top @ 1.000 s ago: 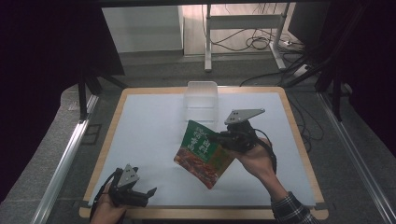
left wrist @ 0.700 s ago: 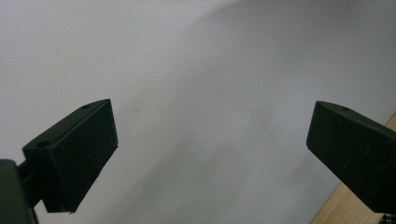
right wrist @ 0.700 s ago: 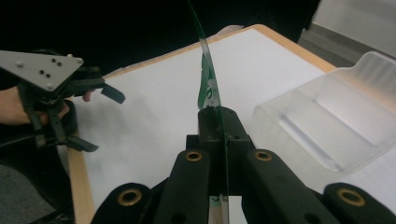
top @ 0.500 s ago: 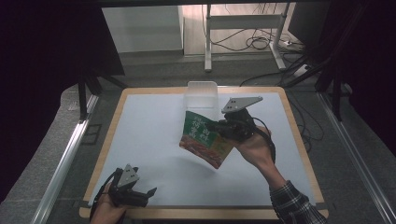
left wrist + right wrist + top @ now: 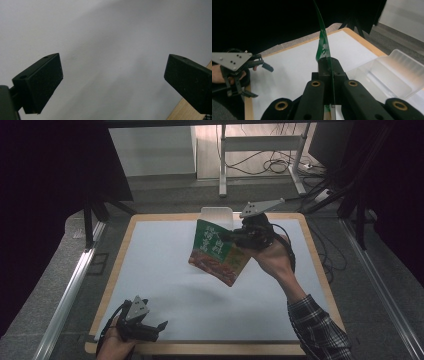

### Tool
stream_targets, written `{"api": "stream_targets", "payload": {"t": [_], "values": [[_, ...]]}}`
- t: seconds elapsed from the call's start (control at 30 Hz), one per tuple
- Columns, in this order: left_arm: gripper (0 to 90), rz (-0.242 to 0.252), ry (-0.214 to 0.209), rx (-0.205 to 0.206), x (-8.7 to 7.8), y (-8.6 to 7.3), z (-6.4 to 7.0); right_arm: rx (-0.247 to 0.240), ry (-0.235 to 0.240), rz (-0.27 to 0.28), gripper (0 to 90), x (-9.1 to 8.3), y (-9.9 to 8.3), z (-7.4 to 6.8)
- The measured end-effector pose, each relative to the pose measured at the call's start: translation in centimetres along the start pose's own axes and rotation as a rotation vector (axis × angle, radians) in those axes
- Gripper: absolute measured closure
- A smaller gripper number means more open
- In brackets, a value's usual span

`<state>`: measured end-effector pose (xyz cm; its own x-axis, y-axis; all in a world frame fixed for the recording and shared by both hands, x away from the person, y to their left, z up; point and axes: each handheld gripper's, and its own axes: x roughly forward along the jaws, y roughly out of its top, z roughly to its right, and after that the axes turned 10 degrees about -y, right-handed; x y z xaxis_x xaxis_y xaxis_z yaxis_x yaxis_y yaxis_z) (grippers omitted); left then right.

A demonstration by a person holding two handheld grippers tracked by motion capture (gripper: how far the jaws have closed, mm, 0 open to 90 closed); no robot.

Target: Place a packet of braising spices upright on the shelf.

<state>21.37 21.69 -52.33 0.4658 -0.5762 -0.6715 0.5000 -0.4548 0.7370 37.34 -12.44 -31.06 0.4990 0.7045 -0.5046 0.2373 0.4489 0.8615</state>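
Your right gripper is clamped on the edge of the green food pouch, and you have it up in the air over the far half of the table, tilted, printed face toward the high camera. In the right gripper view the pouch stands edge-on between the closed jaws, a thin green blade rising out of the pinch, so you're holding only the flat border, not the filled body.

It looks like a flexible film pack: light to middling, and likely glossy, so I'd expect it to be slick. It holds its plane fairly well here, but the lower end hangs well below the grip, so it will probably swing if you turn your wrist sharply. The flat sealed margin is the sensible place to hold; a pinch on the filled body could slide or squash the contents.

The clear plastic container sits at the table's far edge, just beyond the pouch; in the right gripper view the container lies to the right of your jaws.

Your left gripper rests at the near edge of the table, well apart, jaws spread wide with nothing but white surface between them.
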Motion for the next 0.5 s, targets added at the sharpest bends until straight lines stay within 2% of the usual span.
{"api": "stream_targets", "payload": {"t": [0.5], "values": [[2.0, -0.003, 0.001, 0.002, 0.0, 0.0, 0.0, 0.007, -0.042, 0.047, 89.3, 0.3, 4.1, 1.8]]}}
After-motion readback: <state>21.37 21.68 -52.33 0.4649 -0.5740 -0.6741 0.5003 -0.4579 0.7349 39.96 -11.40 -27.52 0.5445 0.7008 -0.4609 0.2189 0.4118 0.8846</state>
